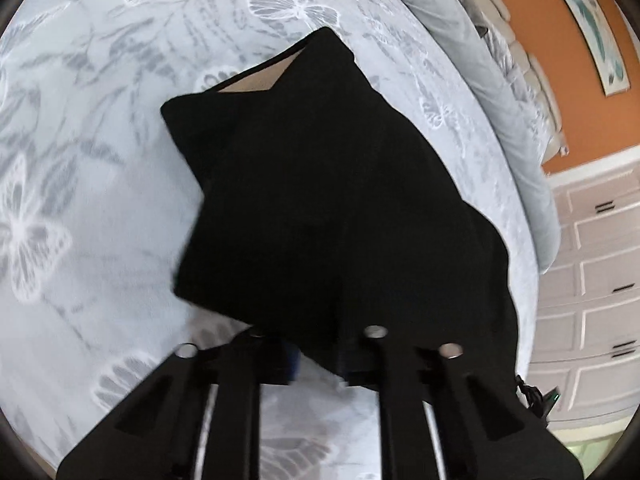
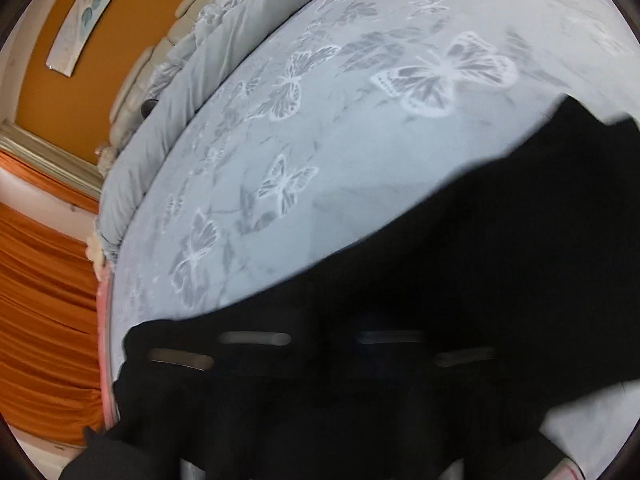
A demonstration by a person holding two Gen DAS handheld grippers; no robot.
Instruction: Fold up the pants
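Butterfly-print bedspread [image 1: 100, 160], orange wall [image 1: 576, 92], framed picture [image 2: 86, 12], white drawers [image 1: 592, 280], orange curtain [image 2: 44, 320]

left tool [image 1: 316, 364]: closed on black pants [image 1: 320, 200] | butterfly-print bedspread [image 1: 100, 160] beneath

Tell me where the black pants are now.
In the left wrist view, the black pants lie mid-frame on the butterfly-print bedsheet, directly ahead of the camera.
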